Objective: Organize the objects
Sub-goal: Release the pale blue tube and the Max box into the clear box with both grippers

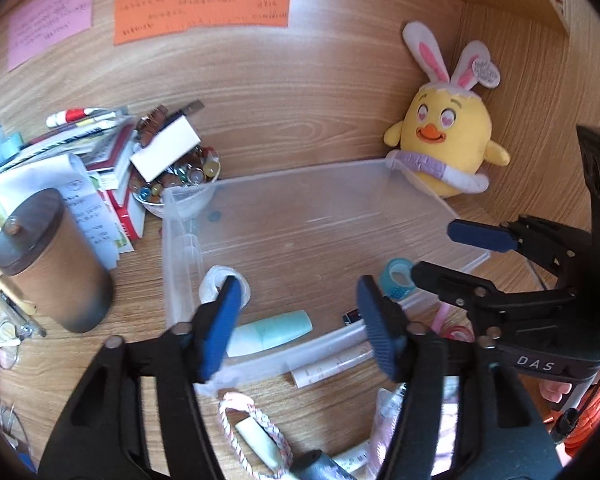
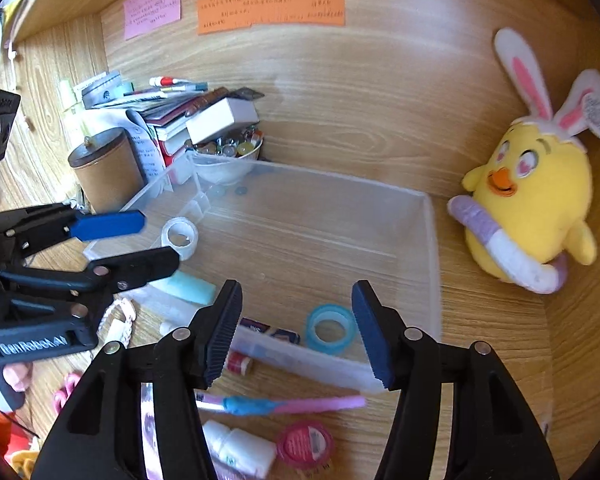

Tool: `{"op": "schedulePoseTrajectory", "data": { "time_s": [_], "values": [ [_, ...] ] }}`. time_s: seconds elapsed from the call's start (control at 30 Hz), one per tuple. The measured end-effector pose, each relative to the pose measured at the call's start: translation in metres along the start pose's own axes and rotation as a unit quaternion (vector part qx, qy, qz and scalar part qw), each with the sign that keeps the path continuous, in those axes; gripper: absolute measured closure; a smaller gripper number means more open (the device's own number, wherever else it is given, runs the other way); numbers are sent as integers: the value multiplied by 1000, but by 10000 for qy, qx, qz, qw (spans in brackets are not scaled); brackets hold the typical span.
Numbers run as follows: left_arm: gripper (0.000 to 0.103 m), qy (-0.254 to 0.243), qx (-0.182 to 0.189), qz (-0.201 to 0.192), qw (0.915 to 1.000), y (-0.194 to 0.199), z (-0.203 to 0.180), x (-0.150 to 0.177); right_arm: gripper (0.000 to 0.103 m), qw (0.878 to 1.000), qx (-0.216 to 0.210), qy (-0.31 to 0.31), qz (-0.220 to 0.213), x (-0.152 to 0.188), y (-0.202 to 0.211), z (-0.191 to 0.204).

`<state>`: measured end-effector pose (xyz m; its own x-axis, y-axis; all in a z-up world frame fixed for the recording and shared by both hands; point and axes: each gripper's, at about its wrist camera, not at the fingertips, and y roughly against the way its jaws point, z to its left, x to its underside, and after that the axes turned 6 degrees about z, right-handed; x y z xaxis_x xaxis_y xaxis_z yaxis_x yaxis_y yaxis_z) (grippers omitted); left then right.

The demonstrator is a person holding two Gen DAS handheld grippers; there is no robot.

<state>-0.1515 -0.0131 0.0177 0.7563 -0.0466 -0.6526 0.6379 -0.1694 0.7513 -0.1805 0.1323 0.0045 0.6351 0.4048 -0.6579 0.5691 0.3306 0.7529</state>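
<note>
A clear plastic bin sits on the wooden desk. Inside it lie a white tape roll, a mint green tube and a blue tape ring. My left gripper hovers over the bin's near left part, open, with the mint tube below and untouched. Over the near right corner my right gripper is open too. The blue ring lies loose on the bin floor, close to its right pad.
A yellow plush chick leans in the right corner. At the left are a brown lidded canister, a bowl of marbles and stacked books. In front of the bin lie a pink pen, a white bottle, a pink tin and a braided bracelet.
</note>
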Motion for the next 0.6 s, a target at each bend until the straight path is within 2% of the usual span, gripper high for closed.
{"op": "schedulePoseTrajectory", "data": {
  "time_s": [0.13, 0.27, 0.43, 0.6],
  "values": [
    [25, 116, -42, -163, 9998, 19, 1, 7, 39, 9998, 15, -45, -188, 9, 20, -4],
    [17, 118, -144, -238, 9995, 33, 0, 19, 39, 9995, -5, -124, -284, 19, 35, -10],
    [16, 86, -255, -178, 9995, 42, -3, 38, 39, 9993, -22, -250, -280, 34, 44, -18],
    [15, 33, -360, 53, 9993, 37, -10, 61, 39, 9991, -49, -386, -160, 51, 44, -28]
  ]
}}
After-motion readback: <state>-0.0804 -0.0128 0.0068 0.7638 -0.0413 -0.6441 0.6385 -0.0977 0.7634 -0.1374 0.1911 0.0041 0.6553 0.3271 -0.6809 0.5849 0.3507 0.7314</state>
